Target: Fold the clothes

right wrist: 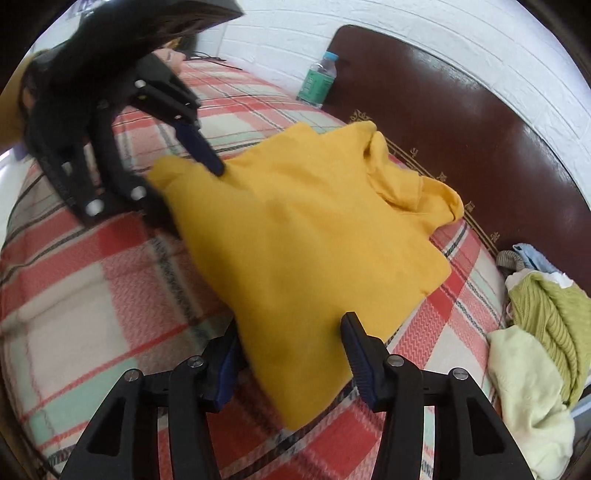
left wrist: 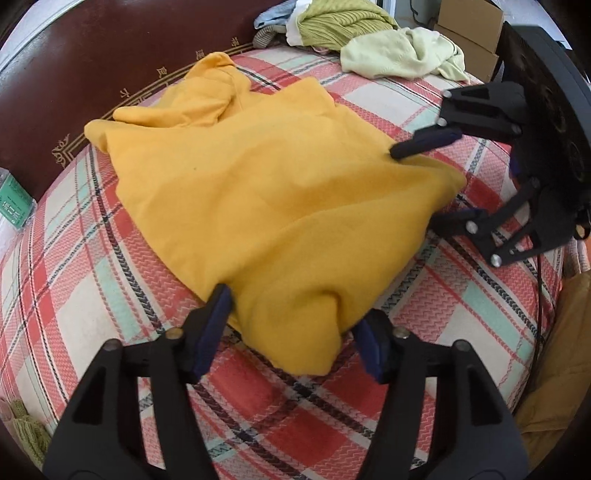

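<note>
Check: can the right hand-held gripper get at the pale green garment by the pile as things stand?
Probably yes. The pale green garment lies uncovered on the bed beside the right hand-held gripper, nothing between them, but yellow sweatshirt cloth sits between its jaws.

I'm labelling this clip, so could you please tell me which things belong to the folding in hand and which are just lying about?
In use: yellow top; left tongs; right tongs.

Lying about: green knit; pale garment; blue cloth; bottle; boxes.
</note>
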The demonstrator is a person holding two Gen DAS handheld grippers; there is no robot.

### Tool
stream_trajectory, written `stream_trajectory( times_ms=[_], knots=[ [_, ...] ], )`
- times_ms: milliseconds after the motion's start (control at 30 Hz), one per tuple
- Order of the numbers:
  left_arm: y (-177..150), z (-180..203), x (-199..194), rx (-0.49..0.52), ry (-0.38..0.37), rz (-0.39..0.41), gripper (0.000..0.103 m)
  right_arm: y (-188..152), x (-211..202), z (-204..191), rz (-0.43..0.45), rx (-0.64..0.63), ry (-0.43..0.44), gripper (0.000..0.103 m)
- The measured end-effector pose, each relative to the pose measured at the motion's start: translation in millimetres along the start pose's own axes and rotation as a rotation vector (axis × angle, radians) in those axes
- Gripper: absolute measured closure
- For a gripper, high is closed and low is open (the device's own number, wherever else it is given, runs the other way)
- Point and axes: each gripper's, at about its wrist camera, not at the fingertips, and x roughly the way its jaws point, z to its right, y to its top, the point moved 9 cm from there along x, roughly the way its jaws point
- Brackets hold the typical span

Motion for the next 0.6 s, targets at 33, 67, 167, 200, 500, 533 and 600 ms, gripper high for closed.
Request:
stream_trajectory(
  times_ms=[33, 67, 167, 200, 500, 533, 600],
  knots=[
    [0.6, -0.9, 1.2, 0.000, -0.011, 0.001, 0.036, 2.0, 0.7, 2.7, 0.002, 0.007, 0.004, 0.063],
    [1.6, -2.1, 2.0, -0.003, -0.022, 0.002, 0.036, 3.9, 1.3, 5.4, 0.004, 0.014, 0.008, 0.078],
    [0.7, -4.9, -5.9, -0.010, -0.043, -0.002, 0.056, 10.5, -6.6, 6.5, 0.004, 0.043, 0.067, 0.088],
    [0.5, -4.4, -10.0, -0.012, -0.061, -0.004, 0.064, 13.0, -12.0, 7.0, 0.004, 0.057, 0.096, 0.088],
    [-24.6, 20.6, -65.5, 0.074, -0.158, -0.017, 0.074, 25.8, -63.6, -11.0, 0.008, 0.101, 0.352, 0.089],
    [-27.3, 23.7, -69.9, 0.077, -0.163, -0.021, 0.074, 25.7, -68.3, -15.8, 0.007, 0.096, 0.370, 0.089],
    [-32.1, 28.6, -78.2, 0.079, -0.172, -0.028, 0.074, 27.0, -75.7, -19.8, 0.011, 0.096, 0.392, 0.089]
  ],
)
